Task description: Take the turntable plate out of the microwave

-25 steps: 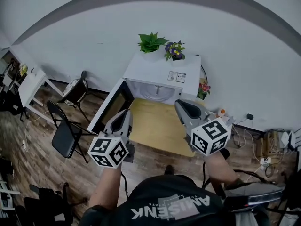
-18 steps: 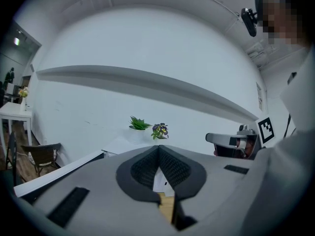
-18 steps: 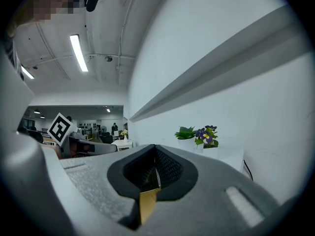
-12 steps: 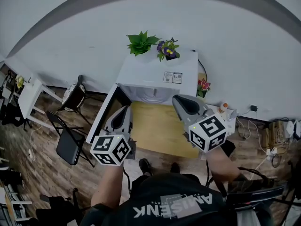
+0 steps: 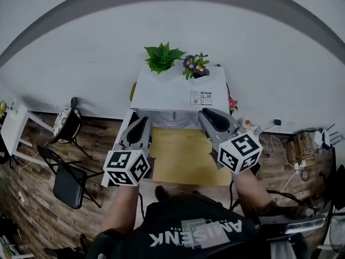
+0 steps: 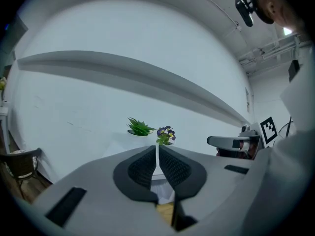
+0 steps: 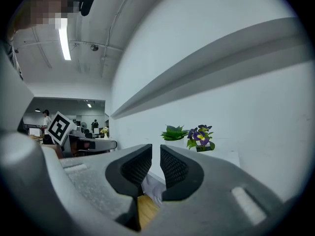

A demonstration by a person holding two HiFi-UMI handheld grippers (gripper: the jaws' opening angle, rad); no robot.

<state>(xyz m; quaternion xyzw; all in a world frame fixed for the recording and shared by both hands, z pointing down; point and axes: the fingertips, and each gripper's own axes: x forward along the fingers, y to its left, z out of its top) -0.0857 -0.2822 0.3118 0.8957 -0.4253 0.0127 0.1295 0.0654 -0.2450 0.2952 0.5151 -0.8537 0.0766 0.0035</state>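
Head view shows the left gripper (image 5: 142, 124) and right gripper (image 5: 208, 116) empty, jaws a tiny bit apart, in front of the open microwave (image 5: 178, 93); no turntable plate lies on the table (image 5: 183, 158), so it is likely inside, too dim to see

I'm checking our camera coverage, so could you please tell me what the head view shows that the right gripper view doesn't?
Only the head view shows the wooden floor, a black folding chair and the cables by the wall. Only the right gripper view shows the ceiling light and how the right gripper has its jaws: slightly apart, with nothing between them. Both show the white microwave, the green plant and purple flowers on top of it, and the left gripper.
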